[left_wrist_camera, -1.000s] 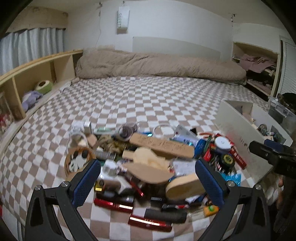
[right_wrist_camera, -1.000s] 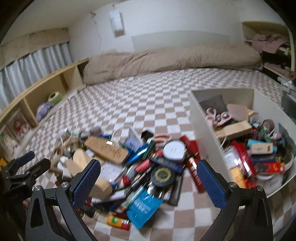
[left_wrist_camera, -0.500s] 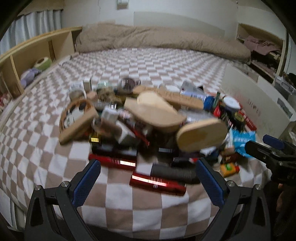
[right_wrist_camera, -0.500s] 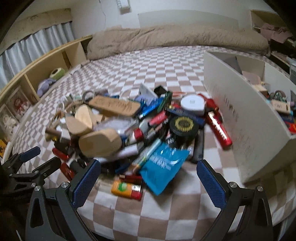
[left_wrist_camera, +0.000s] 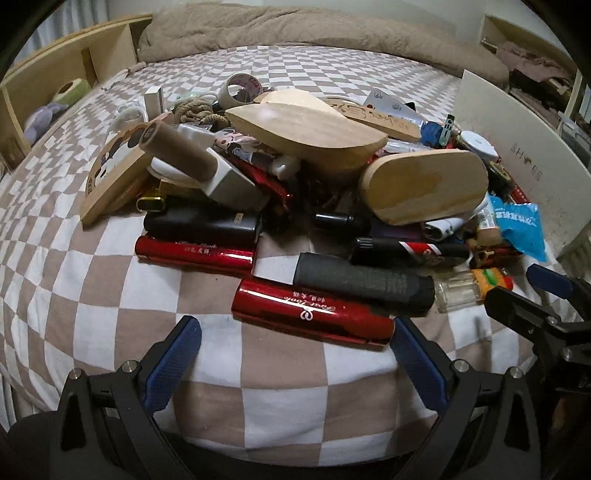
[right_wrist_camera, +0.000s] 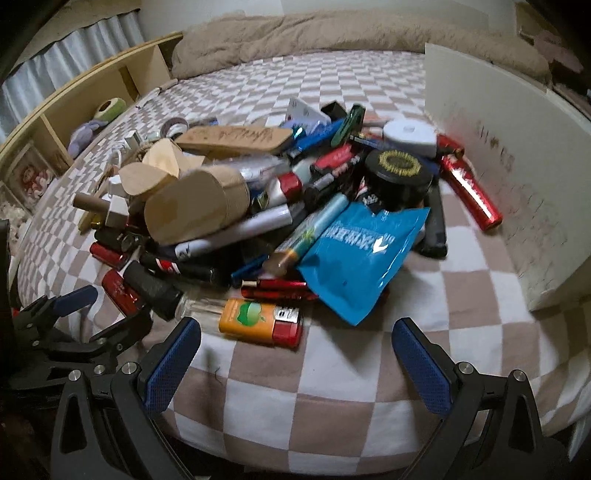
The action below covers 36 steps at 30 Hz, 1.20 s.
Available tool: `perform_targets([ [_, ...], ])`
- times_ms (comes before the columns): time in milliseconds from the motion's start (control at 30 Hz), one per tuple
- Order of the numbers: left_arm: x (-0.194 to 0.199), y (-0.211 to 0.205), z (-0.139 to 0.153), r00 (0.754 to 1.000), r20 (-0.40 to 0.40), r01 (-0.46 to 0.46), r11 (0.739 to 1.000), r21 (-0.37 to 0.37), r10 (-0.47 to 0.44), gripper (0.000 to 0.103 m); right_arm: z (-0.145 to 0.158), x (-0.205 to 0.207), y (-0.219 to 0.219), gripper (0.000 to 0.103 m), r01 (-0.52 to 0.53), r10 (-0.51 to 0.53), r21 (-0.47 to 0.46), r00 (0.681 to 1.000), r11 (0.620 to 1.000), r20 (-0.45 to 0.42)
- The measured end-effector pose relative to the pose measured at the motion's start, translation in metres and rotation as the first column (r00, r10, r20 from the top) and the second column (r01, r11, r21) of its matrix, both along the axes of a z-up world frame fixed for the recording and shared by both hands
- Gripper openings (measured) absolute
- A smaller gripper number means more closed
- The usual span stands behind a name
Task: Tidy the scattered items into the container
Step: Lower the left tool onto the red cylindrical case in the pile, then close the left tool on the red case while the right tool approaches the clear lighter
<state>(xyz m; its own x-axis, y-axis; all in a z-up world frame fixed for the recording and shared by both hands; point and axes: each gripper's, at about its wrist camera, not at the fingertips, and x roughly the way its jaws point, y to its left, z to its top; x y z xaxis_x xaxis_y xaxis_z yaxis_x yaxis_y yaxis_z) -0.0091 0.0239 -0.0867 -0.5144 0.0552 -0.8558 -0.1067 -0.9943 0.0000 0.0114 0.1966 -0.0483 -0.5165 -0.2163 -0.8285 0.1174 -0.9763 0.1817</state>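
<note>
On checkered bed (left_wrist_camera: 110, 280): pile of scattered items (left_wrist_camera: 295, 166), left of white container (right_wrist_camera: 509, 155) | container interior: not visible | left gripper (left_wrist_camera: 295, 354): jaws wide, empty; red tube (left_wrist_camera: 314, 314) just ahead between fingertips | right gripper (right_wrist_camera: 295, 354): jaws wide, empty; orange bottle (right_wrist_camera: 258, 321) just ahead

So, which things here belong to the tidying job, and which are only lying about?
Job: red tube, blue pouch, orange bottle, black jar, white container.
Lying about: blanket, shelf, plush toy.
</note>
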Motion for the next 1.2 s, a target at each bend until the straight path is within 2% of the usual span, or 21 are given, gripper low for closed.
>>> perform_targets([
  [200, 0.000, 0.006, -0.004, 1.000, -0.018, 0.015, 0.999, -0.045, -0.015, 0.103, -0.002, 0.004, 0.001, 0.103, 0.026, -0.026, -0.016, 0.999, 1.000, -0.019],
  [500, 0.002, 0.003, -0.005, 0.998, -0.056, 0.005, 1.000, -0.009, -0.006, 0.103, -0.005, 0.006, 0.005, 0.103, 0.043, -0.044, -0.028, 0.998, 0.999, -0.047],
  [700, 0.003, 0.005, -0.005, 0.996, -0.087, -0.002, 1.000, 0.001, 0.002, 0.103, -0.005, 0.006, -0.001, 0.103, 0.036, -0.035, 0.009, 0.998, 0.999, -0.057],
  [800, 0.006, 0.008, -0.003, 0.994, -0.106, 0.012, 1.000, 0.002, -0.012, 0.099, -0.004, 0.007, 0.005, 0.103, 0.039, -0.042, -0.042, 0.997, 0.998, -0.065],
  [867, 0.007, 0.012, -0.002, 0.993, -0.116, 0.034, 0.999, -0.003, -0.034, 0.089, -0.003, 0.008, 0.010, 0.103, 0.045, -0.051, -0.079, 0.996, 0.996, -0.067],
  [933, 0.006, 0.014, -0.002, 0.992, -0.121, 0.045, 0.999, -0.008, -0.046, 0.085, -0.002, 0.010, 0.011, 0.103, 0.046, -0.053, -0.097, 0.996, 0.994, -0.068],
  [1100, 0.007, 0.008, 0.000, 0.992, -0.122, 0.046, 0.998, 0.048, -0.040, 0.083, -0.001, 0.012, 0.002, 0.103, 0.027, -0.032, -0.080, 0.997, 0.996, -0.069],
  [1200, 0.008, -0.003, 0.004, 0.992, -0.124, 0.012, 0.993, 0.118, 0.003, 0.083, -0.001, 0.011, -0.003, 0.103, 0.016, -0.019, -0.050, 0.997, 0.999, -0.071],
])
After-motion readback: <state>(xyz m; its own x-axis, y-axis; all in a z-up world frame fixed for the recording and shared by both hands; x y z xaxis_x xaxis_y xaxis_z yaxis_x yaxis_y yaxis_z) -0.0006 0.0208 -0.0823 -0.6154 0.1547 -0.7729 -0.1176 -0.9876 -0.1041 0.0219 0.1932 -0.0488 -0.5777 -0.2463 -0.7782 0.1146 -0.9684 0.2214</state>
